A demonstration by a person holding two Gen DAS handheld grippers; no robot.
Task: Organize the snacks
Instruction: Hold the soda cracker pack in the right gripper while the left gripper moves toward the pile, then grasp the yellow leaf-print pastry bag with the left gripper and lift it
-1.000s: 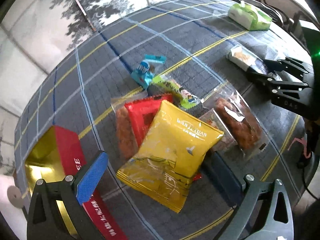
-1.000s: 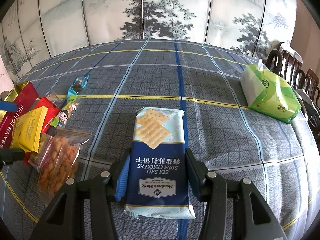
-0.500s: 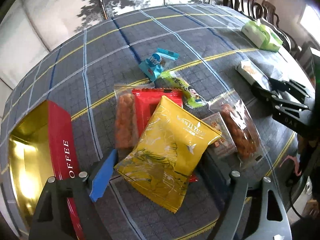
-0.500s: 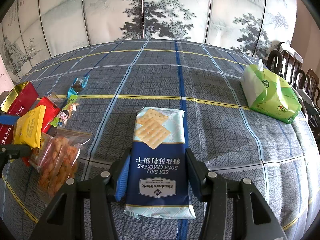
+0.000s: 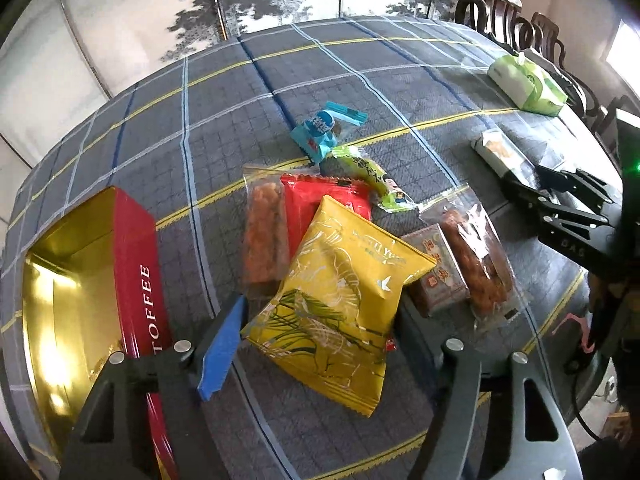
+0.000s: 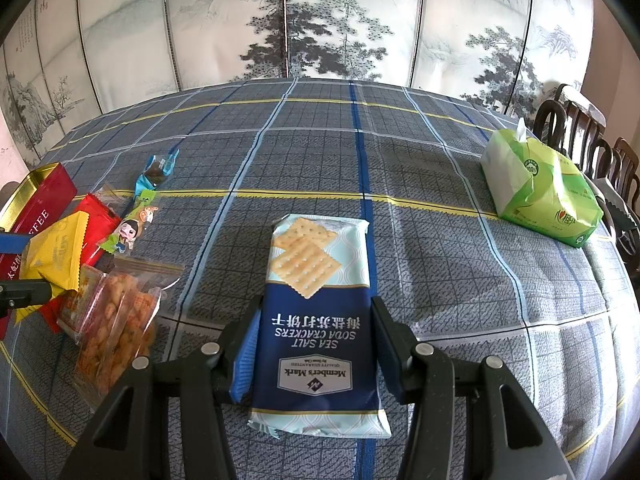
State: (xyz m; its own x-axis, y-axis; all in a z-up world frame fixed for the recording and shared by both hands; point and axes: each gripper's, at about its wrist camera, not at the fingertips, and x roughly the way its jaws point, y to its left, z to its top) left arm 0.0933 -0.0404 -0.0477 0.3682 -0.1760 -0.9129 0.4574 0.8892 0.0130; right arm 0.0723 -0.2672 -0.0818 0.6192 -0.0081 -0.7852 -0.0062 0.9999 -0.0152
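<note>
The left gripper (image 5: 316,344) had just been closing around the yellow snack bag (image 5: 340,300), its fingers (image 5: 222,346) flanking the near end without clearly pinching yet, probably because the open toffee tin (image 5: 140,280) sat just left of them as the drop spot. The right gripper (image 6: 312,344) was clenched on the cracker pack (image 6: 316,320) lying flat on the counter (image 6: 440,280) between its fingers, likely waiting its turn.
</note>
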